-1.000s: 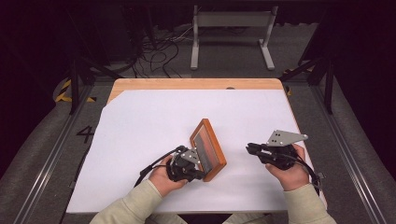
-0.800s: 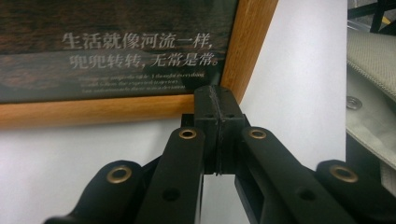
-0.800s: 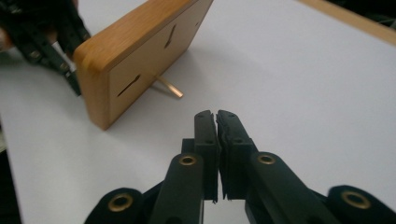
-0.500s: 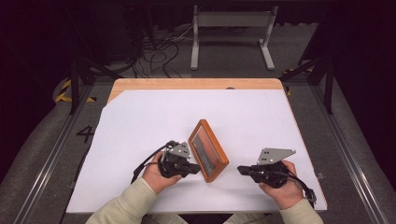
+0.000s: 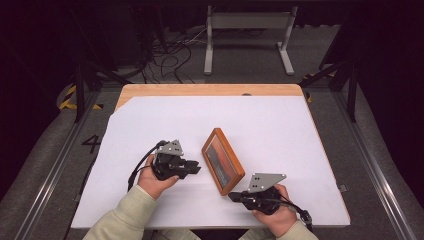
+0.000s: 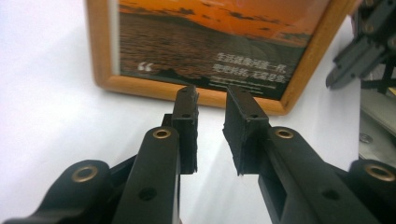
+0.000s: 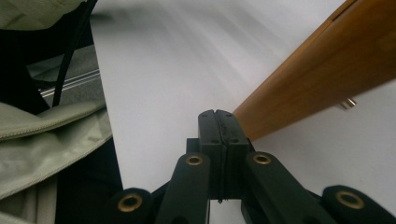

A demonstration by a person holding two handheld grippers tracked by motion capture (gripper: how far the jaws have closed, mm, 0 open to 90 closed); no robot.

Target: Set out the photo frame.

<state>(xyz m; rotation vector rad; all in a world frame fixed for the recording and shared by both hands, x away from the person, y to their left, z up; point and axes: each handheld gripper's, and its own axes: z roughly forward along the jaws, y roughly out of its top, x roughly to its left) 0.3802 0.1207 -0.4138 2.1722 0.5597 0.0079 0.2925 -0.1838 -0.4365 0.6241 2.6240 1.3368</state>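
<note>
White sheeting covers the tabletop [image 5: 280, 125], and everything sits toward its near edge. Nearest the person, the right gripper [image 5: 234, 196] has its fingers pressed flat together with nothing between them, their tips just beside the near corner of the picture frame [image 5: 223, 161]. A nudge forward from here could knock that corner and spin or topple the frame. In the high view I cannot tell for certain whether it stands propped or lies flat; a small metal peg shows at its back in the right gripper view. Left of the frame, the left gripper [image 5: 196, 169] holds its fingers [image 6: 187, 116] a narrow gap apart, empty, aimed at the wooden edge; closing now would catch only air. Farther off, a bare wooden strip borders the sheet, then dark floor with tangled cables [image 5: 175, 50] and a grey metal stand [image 5: 248, 22].
</note>
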